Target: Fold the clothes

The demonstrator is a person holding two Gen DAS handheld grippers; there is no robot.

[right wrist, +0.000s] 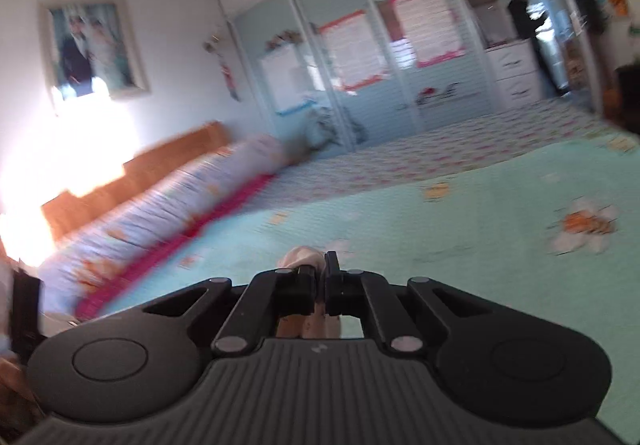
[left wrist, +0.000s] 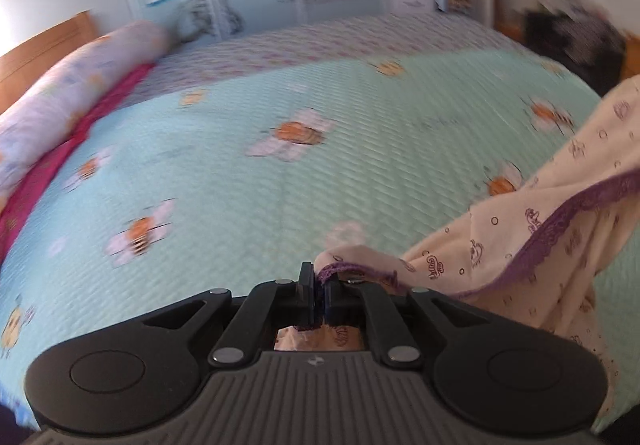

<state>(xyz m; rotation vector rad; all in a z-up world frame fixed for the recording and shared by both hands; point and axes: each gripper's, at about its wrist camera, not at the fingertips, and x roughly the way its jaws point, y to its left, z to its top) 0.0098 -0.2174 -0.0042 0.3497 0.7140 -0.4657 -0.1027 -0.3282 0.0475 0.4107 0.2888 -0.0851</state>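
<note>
Left gripper [left wrist: 318,291]: fingers clenched on purple lace hem of garment [left wrist: 520,245]. From there, cloth ran off rightward and up, long axis slanting away to the right, held clear of bed [left wrist: 240,185] in the air. Right gripper [right wrist: 320,285]: fingers clamped on a pale bunch of fabric, probably the same garment, poking out just ahead. Beyond both pairs of fingers, bee-print bedspread, then bolster [left wrist: 80,85] far left. Neither hand clearly nearer the bed.
</note>
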